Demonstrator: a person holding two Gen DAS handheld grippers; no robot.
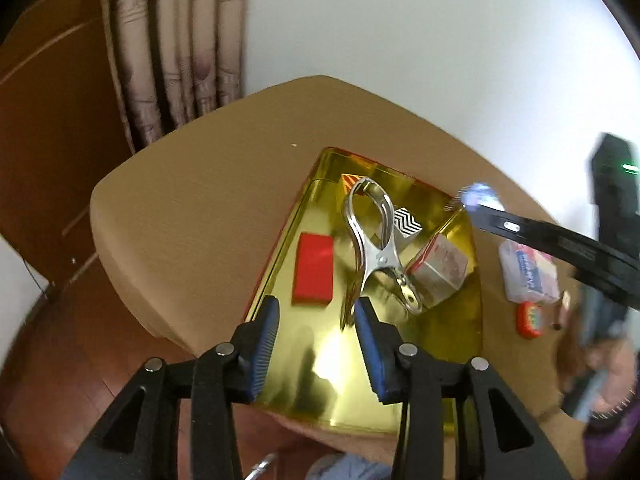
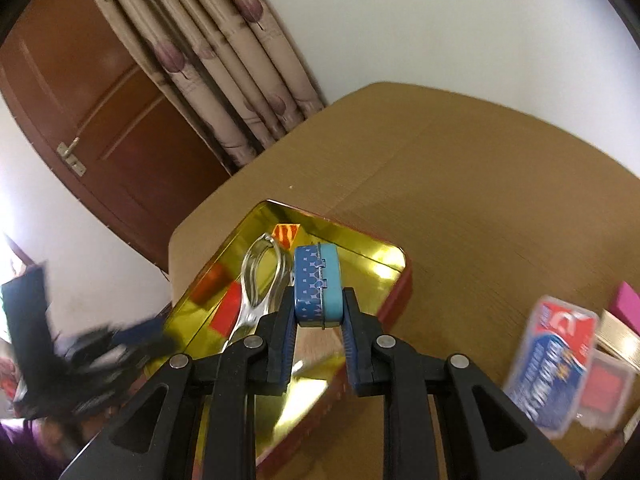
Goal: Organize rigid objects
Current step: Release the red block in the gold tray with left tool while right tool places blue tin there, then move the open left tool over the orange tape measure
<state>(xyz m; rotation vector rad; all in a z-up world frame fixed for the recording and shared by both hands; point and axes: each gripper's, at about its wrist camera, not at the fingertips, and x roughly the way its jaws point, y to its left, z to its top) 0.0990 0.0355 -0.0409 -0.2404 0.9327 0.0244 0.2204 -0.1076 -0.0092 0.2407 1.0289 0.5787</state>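
Note:
A gold-lined tin tray (image 1: 400,364) with red outer walls sits on the tan table. In it lie a red block (image 1: 313,268), a large metal clip (image 1: 378,248), a silver-wrapped box (image 1: 440,270) and a small zigzag-patterned piece (image 1: 407,221). My left gripper (image 1: 316,316) is open and empty just above the tray's near part. My right gripper (image 2: 319,308) is shut on a small blue hinged tin (image 2: 319,290) and holds it above the tray (image 2: 372,256), beside the clip (image 2: 260,280). The right gripper also shows blurred in the left wrist view (image 1: 476,200).
On the table right of the tray lie a clear plastic case with a blue label (image 1: 528,276) (image 2: 556,364), a small red-orange item (image 1: 530,320), a red item in a clear case (image 2: 606,390) and a pink block (image 2: 626,304). Curtains and a brown door stand behind.

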